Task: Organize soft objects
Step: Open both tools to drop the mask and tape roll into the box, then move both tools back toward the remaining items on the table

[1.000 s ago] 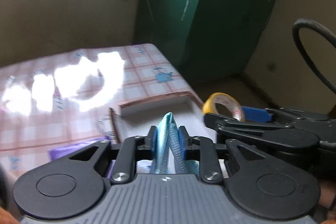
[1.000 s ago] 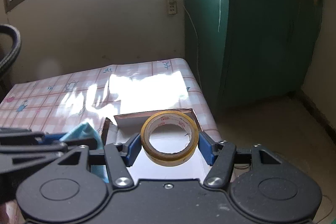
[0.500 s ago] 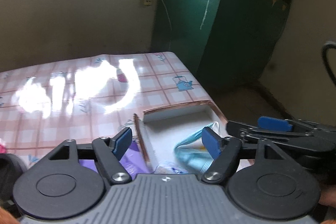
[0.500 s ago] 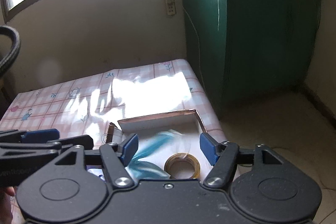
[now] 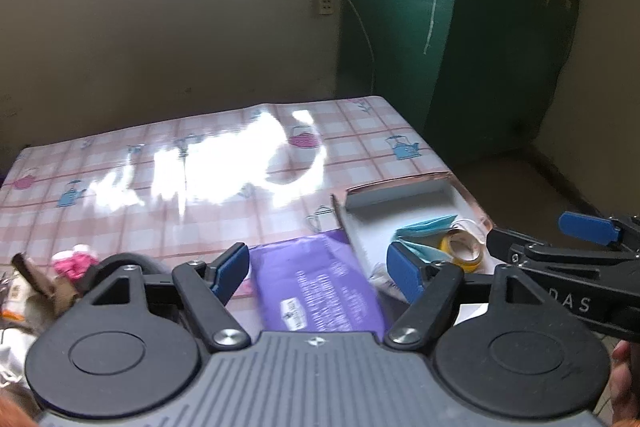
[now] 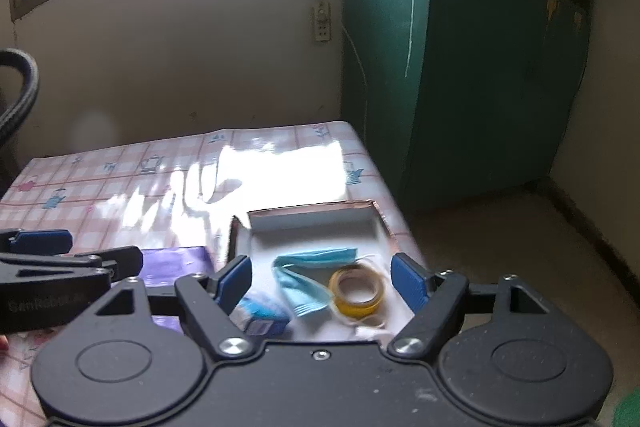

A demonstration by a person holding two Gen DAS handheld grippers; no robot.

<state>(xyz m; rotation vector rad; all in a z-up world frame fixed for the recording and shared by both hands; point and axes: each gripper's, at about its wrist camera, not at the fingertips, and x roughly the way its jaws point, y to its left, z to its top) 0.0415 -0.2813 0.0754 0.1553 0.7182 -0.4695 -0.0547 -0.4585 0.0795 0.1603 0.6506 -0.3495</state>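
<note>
Both grippers are held with jaws spread wide and nothing between them: the left gripper [image 5: 316,271] and the right gripper [image 6: 322,279]. In the cardboard box [image 6: 312,217], a blue face mask [image 6: 304,275] lies crumpled, touching a roll of yellow tape [image 6: 356,291] at its 3 o'clock. The mask is judged light and limp, best pinched at a fold. Only the left view shows the pink object [image 5: 74,263] at 9 o'clock; only the right view shows the small blue packet [image 6: 260,315].

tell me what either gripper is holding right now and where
Nothing. The left gripper and right gripper are both open; the mask and tape lie in the box.
</note>
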